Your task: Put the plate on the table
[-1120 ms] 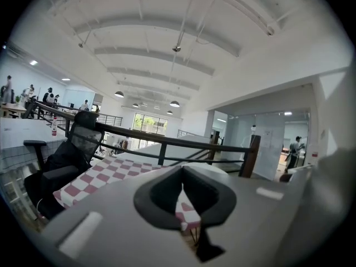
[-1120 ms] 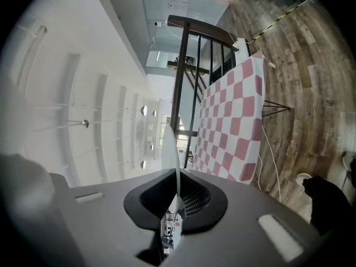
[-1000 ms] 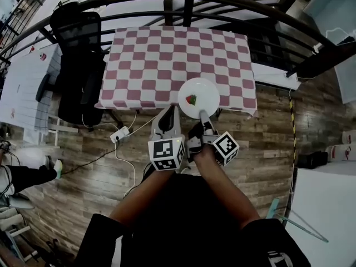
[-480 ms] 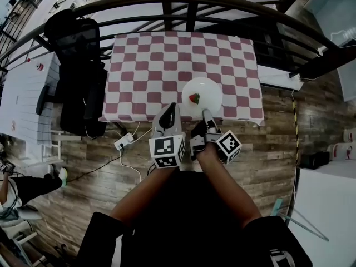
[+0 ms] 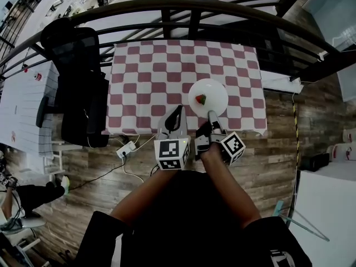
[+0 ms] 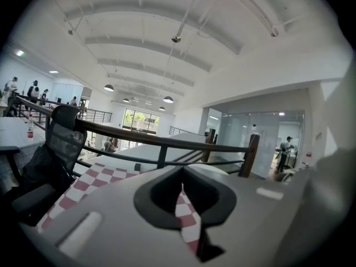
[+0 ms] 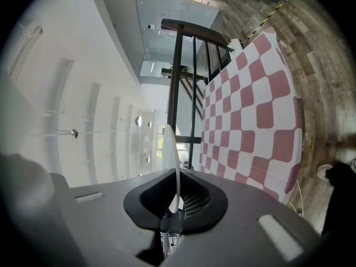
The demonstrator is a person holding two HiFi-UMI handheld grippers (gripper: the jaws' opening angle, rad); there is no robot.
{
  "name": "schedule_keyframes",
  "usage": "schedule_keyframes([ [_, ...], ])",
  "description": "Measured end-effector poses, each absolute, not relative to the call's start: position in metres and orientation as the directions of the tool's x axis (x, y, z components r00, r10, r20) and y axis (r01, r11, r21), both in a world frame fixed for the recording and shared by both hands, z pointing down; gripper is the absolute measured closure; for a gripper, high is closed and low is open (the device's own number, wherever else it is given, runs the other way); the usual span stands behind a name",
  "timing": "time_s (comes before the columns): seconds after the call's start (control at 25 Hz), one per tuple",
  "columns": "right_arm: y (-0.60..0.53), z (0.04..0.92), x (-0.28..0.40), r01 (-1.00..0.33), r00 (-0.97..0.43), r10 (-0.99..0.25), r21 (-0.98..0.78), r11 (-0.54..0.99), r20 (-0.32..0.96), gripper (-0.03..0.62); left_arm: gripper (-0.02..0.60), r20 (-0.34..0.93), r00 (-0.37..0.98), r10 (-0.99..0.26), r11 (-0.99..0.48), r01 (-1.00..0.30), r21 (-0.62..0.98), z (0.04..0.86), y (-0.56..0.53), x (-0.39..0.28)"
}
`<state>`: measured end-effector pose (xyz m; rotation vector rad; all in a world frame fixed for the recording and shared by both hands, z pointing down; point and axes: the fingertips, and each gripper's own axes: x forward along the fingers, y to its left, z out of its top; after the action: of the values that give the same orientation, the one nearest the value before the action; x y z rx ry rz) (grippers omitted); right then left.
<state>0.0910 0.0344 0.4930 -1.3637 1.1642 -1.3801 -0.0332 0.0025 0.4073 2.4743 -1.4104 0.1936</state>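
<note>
The right hand-held gripper [image 5: 212, 115] pinches the near rim of the plate [image 5: 208, 96], which reaches straight ahead from it over the table's [image 5: 144, 65] near right part; the left hand-held gripper [image 5: 177, 114], jaws together and empty, hangs just beside, so the move looks to be downward

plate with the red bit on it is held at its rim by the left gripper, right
Not the left: the right gripper holds the plate at its rim, as the right gripper view shows, jaws shut on the edge. The left gripper is empty.
</note>
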Motion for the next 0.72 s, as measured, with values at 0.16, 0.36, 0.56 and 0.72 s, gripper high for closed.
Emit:
schedule_keyframes([
  [0.16,0.019,0.497,0.086,-0.048,-0.031,-0.974,-0.974,-0.223,0.224,0.585,0.572,0.251,0.52,-0.817,-0.485,-0.854,0.189,0.411,-0.019,-0.039],
  [0.36,-0.003,0.492,0.081,-0.057,-0.005,-0.98,-0.978,-0.199,0.2,0.586,0.572,0.25,0.539,-0.804,-0.498,-0.841,0.212,0.414,-0.04,-0.048],
  [0.56,-0.01,0.498,0.066,-0.071,0.007,-0.967,-0.964,-0.255,0.255,0.586,0.572,0.266,0.566,-0.78,-0.514,-0.822,0.243,0.426,-0.049,-0.056],
  [0.72,-0.019,0.505,0.058,-0.087,-0.006,-0.963,-0.96,-0.267,0.268,0.586,0.572,0.268,0.572,-0.775,-0.516,-0.818,0.252,0.435,-0.056,-0.062],
])
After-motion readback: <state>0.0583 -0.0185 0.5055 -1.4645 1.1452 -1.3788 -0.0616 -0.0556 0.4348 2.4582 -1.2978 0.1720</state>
